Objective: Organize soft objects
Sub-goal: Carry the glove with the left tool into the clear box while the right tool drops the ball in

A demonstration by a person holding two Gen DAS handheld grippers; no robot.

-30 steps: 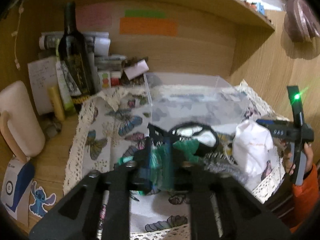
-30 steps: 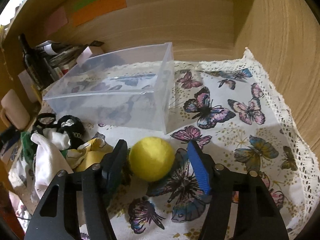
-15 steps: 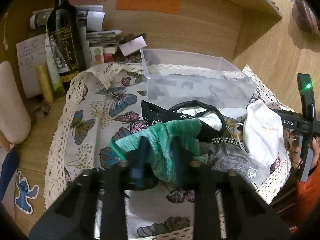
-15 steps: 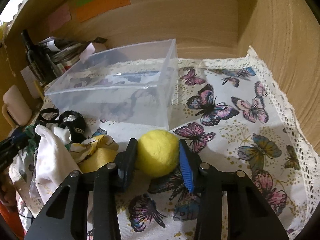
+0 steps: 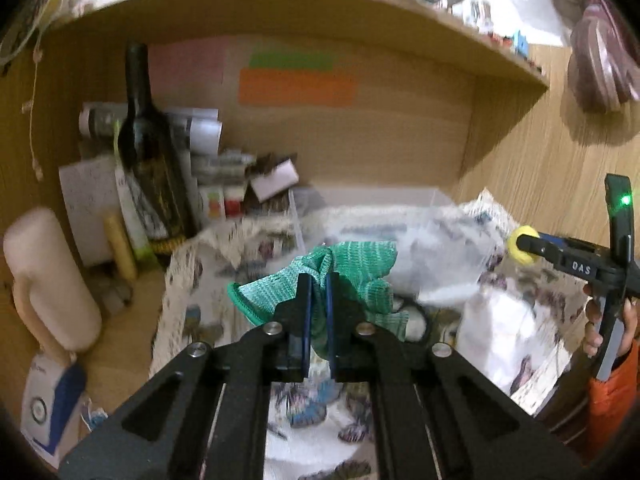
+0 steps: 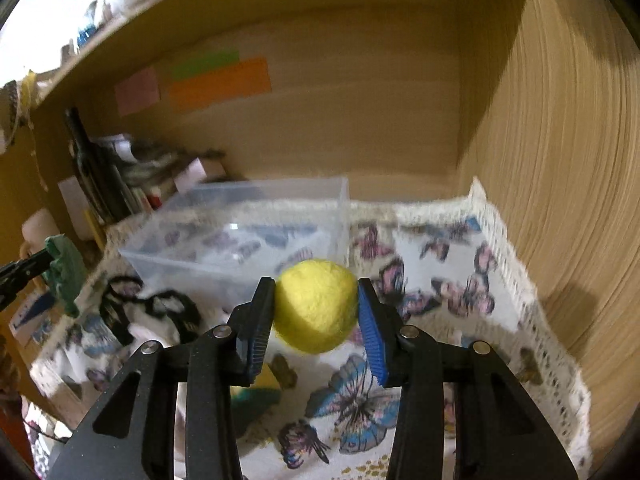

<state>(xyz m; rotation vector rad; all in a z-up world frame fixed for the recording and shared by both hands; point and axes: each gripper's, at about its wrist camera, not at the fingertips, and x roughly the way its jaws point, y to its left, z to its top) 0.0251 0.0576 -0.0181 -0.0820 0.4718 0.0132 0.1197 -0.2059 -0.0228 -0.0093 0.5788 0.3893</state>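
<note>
My left gripper (image 5: 318, 292) is shut on a green knitted cloth (image 5: 352, 268) and holds it lifted above the butterfly cloth, in front of the clear plastic box (image 5: 380, 208). My right gripper (image 6: 316, 304) is shut on a yellow felt ball (image 6: 316, 308) and holds it raised before the clear plastic box (image 6: 240, 236). The ball also shows at the right of the left wrist view (image 5: 520, 244). The green cloth shows at the left of the right wrist view (image 6: 64, 272). A pile of soft things, white cloth (image 5: 496, 328) and a black band (image 6: 152, 308), lies on the butterfly cloth (image 6: 440, 292).
A dark wine bottle (image 5: 148, 152), papers and small boxes stand at the back left. A cream mug (image 5: 48, 280) stands at the left. A wooden shelf runs overhead and a wooden wall (image 6: 560, 160) closes the right side.
The left gripper has closed on the green cloth and lifted it off the pile. The right gripper has closed on the yellow ball and raised it off the cloth.
</note>
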